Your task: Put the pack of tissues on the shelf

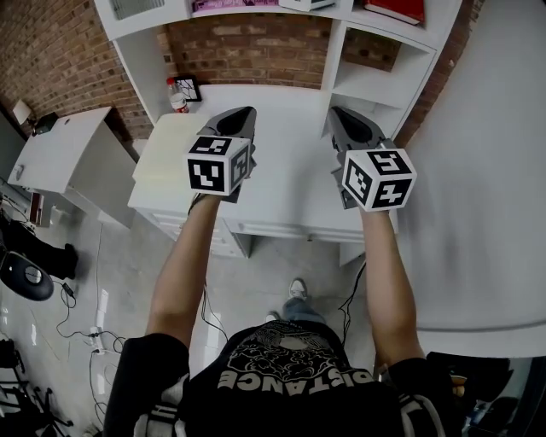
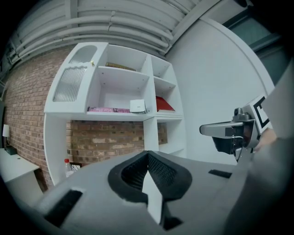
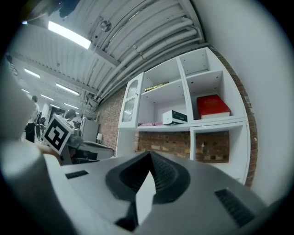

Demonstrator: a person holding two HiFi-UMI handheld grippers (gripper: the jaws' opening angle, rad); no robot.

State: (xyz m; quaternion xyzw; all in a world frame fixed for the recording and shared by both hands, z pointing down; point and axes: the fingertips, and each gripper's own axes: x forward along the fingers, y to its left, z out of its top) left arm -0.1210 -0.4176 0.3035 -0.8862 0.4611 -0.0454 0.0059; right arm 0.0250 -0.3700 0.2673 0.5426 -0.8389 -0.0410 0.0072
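A small white box that looks like the pack of tissues (image 2: 138,106) lies on the middle shelf of the white shelf unit (image 2: 149,133). It shows in the right gripper view (image 3: 174,117) too, and only as a sliver at the top edge of the head view (image 1: 305,3). Both grippers hang side by side above the white desk (image 1: 286,201), pointing at the shelves. My left gripper (image 1: 245,113) (image 2: 148,154) is shut, with nothing between its jaws. My right gripper (image 1: 335,113) (image 3: 149,153) is likewise shut and empty. Neither one touches the box.
A red book (image 3: 212,106) lies in the compartment right of the box, and a pink flat item (image 2: 109,109) lies left of it. A red-capped bottle (image 1: 177,99) and a small framed picture (image 1: 188,87) stand at the desk's back left. A second white desk (image 1: 60,149) stands at the left.
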